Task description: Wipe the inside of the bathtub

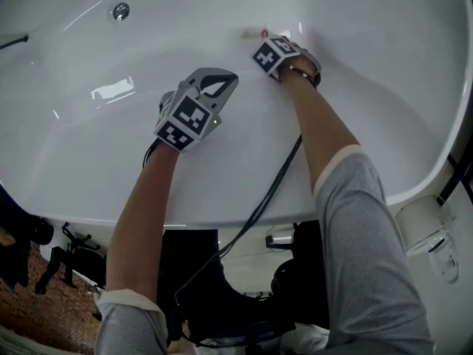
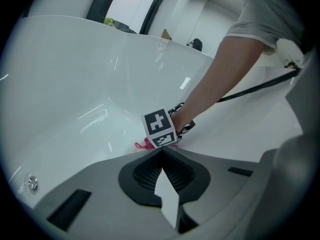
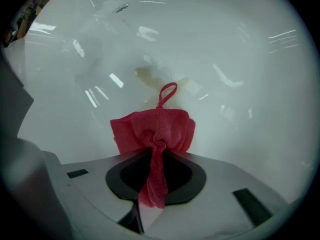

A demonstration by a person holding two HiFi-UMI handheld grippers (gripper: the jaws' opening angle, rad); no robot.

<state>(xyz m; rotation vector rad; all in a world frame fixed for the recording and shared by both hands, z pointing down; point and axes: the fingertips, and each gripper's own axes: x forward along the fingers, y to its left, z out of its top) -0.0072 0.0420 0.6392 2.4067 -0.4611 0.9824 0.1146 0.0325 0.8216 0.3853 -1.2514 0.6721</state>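
The white bathtub (image 1: pixel 96 161) fills the head view. My right gripper (image 1: pixel 264 37) reaches deep into it, shut on a red cloth (image 3: pixel 152 129). The cloth is bunched against the tub wall with its hanging loop (image 3: pixel 168 91) pointing up. A faint yellowish smear (image 3: pixel 150 76) lies on the wall just beyond the cloth. My left gripper (image 1: pixel 220 82) hovers over the tub's near slope, shut and holding nothing. In the left gripper view its closed tips (image 2: pixel 161 151) point at the right gripper's marker cube (image 2: pixel 160 128) and a bit of the red cloth (image 2: pixel 142 145).
A round metal fitting (image 1: pixel 120 10) sits on the tub's far left wall. A black cable (image 1: pixel 273 183) runs from the right arm over the near rim (image 1: pixel 222 220) to the floor. Dark gear (image 1: pixel 222 294) stands below the rim, and a white fixture (image 1: pixel 429 235) at the right.
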